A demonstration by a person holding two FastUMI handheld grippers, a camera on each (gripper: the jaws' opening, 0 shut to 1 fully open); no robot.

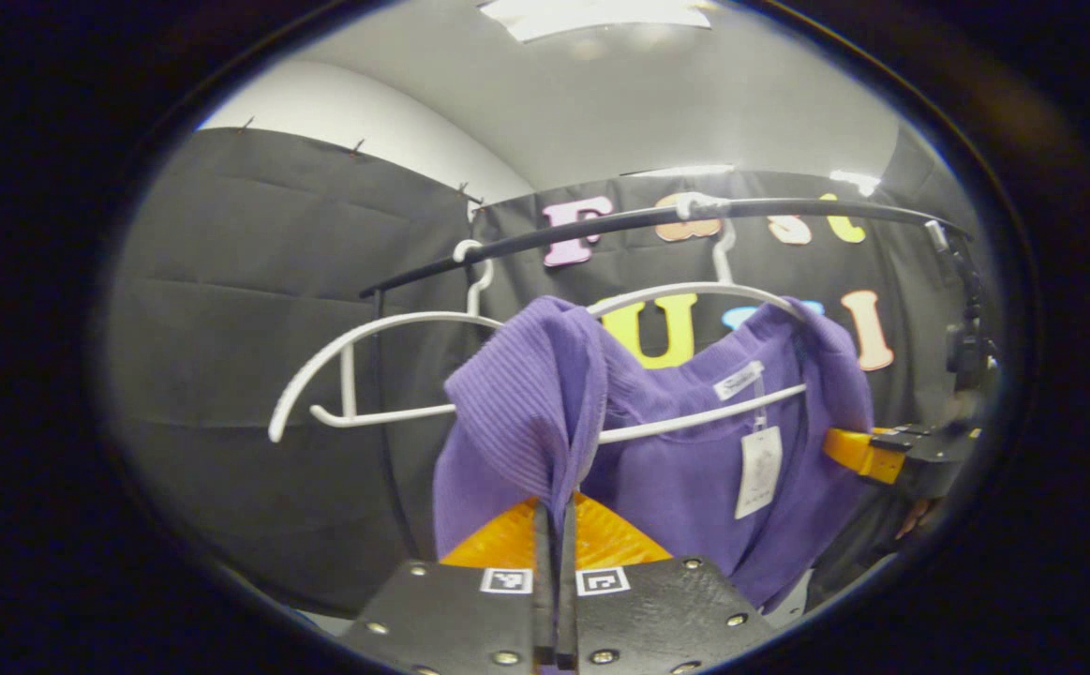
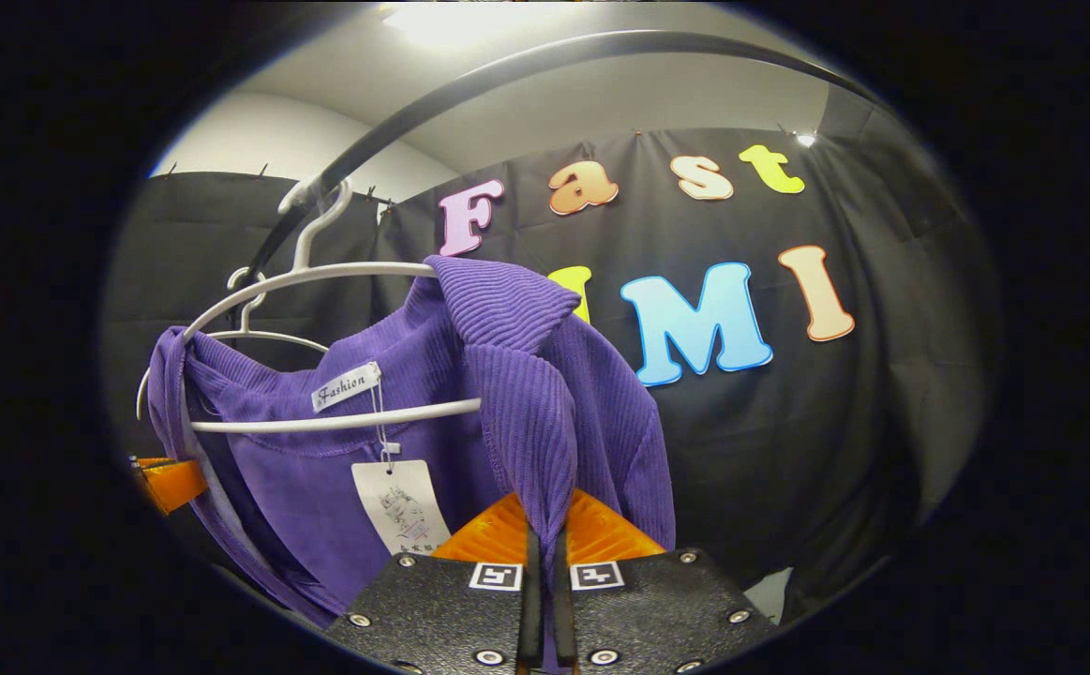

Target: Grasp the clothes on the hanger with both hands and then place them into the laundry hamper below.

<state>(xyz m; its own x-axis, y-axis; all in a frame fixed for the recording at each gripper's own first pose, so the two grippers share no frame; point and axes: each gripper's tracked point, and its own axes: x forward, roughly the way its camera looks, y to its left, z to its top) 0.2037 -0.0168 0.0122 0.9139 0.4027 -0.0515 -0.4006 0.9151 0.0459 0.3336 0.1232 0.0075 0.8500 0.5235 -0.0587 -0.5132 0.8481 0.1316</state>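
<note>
Black cloth wall (image 1: 254, 328) hung in soft horizontal folds behind everything, matte, pinned along its top edge under a pale ceiling. A thin dark rail (image 1: 657, 217), smooth and round, curved across the top; in the right gripper view the rail (image 2: 470, 89) arched overhead. Purple garment (image 1: 694, 469), finely ribbed knit, hung on the white hanger (image 1: 694, 289), which hooked over the rail; its shoulders draped over the hanger's arms and its body fell below the hanger's lower bar. In the right gripper view the garment (image 2: 320, 469) showed the same ribbing, with a stitched hem edge along the near fold. A second white hanger (image 1: 357, 361), bare, smooth rounded plastic with a curled end, hung just beside it on the rail. Left tongs (image 1: 554, 511) were pressed together on a ribbed fold of the garment's shoulder, cloth pinched between both fingers. Right tongs (image 2: 543, 534) were likewise clamped on the opposite shoulder fold, fabric bunched into the narrow slit between the fingers. In the left gripper view the right tongs showed farther off at the garment's far edge. A white paper tag (image 2: 401, 506), rectangular, dangled on a string from the neck; a small woven label (image 2: 346, 386) sat sewn at the collar.
</note>
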